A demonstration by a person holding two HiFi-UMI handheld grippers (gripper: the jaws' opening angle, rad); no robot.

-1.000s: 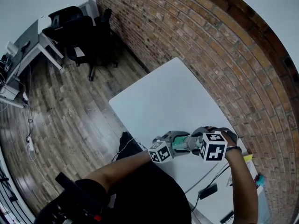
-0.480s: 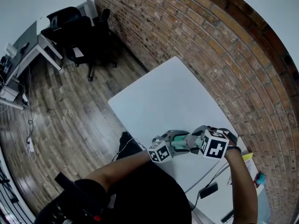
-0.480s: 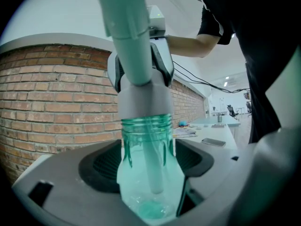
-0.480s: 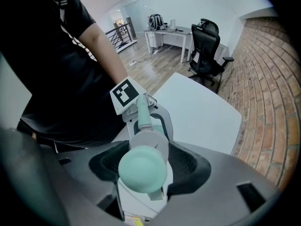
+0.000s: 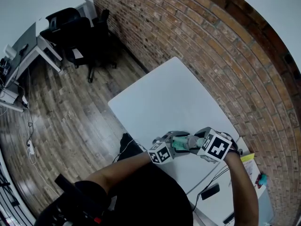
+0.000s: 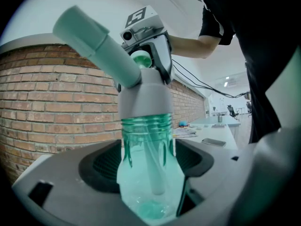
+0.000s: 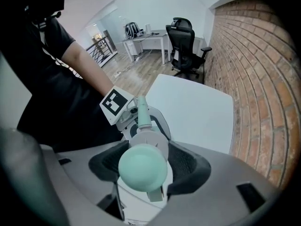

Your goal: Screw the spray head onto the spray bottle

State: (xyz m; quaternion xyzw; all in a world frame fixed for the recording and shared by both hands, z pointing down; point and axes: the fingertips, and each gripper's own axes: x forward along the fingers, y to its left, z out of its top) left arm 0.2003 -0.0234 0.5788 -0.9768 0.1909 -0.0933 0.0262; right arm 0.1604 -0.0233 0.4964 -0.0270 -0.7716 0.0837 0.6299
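Green see-through plastic fills the left tool's view: the spray bottle (image 6: 148, 173) stands between the jaws of the left tool (image 5: 175, 142), which are partly closed and press on its body, holding it just above the white bench (image 5: 164, 98). The grey spray head (image 6: 141, 95) sits on the bottle's neck, with threads showing below its collar and its pale green nozzle tilted up to the left. The right tool (image 5: 196, 142) points steeply down, jaws clamped on either side of the spray head. Both tools meet over the bench's near end, close to the brick wall (image 5: 211, 46).
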